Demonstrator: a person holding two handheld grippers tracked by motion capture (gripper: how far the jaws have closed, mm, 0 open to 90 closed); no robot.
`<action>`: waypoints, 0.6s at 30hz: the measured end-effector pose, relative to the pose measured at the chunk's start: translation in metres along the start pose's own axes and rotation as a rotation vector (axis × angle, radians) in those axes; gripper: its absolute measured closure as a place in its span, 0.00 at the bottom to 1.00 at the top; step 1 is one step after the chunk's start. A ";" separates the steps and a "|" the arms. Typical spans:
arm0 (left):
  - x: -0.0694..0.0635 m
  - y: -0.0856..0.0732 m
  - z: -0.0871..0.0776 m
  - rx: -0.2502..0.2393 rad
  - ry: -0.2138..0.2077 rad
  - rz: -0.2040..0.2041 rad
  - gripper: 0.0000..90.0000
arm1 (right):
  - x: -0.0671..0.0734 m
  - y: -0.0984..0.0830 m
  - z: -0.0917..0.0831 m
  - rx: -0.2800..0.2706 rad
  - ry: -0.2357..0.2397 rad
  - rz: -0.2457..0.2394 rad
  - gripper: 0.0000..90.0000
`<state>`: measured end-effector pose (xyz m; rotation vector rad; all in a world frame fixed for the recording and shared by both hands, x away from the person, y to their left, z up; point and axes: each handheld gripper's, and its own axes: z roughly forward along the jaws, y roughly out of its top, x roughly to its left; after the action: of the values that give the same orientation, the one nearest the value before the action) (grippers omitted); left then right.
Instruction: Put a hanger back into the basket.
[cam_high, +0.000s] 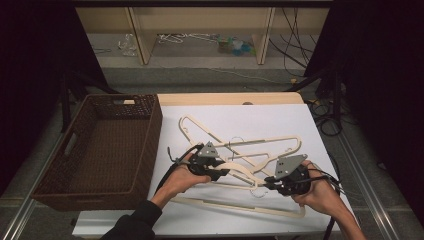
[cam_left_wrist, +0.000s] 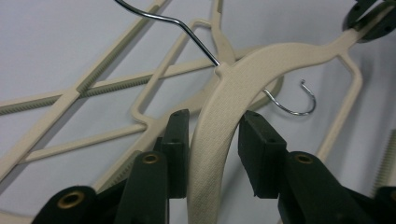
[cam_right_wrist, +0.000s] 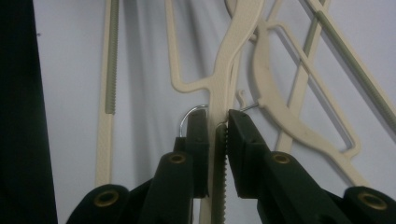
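Several cream plastic hangers with wire hooks lie tangled on the white sheet. One curved hanger spans between my two grippers. My left gripper has its pads on both sides of that hanger's broad textured shoulder; seen from the left gripper, the shoulder fills the gap between the jaws. My right gripper is shut on the thin ridged end of the same hanger; in the right gripper view a wire hook curls just behind the left jaw.
A dark brown wicker basket stands at the left, its rim beside the sheet. More hangers cross each other behind the grippers, and one long hanger lies along the front edge. Cables trail off the table's right side.
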<state>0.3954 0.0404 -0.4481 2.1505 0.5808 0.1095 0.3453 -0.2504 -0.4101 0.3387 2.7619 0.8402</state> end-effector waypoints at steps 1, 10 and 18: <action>0.000 0.000 0.000 0.000 0.000 0.000 0.74 | 0.000 0.000 0.000 0.000 0.000 0.000 0.88; -0.017 0.000 -0.028 0.014 -0.150 -0.012 0.84 | -0.002 -0.008 0.000 -0.043 0.049 -0.100 0.86; -0.042 0.006 -0.046 -0.017 -0.160 -0.056 0.95 | -0.002 -0.009 -0.016 -0.119 -0.001 0.004 0.65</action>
<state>0.3470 0.0529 -0.4097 2.1022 0.5440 -0.0869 0.3414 -0.2668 -0.4016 0.3217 2.6966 0.9994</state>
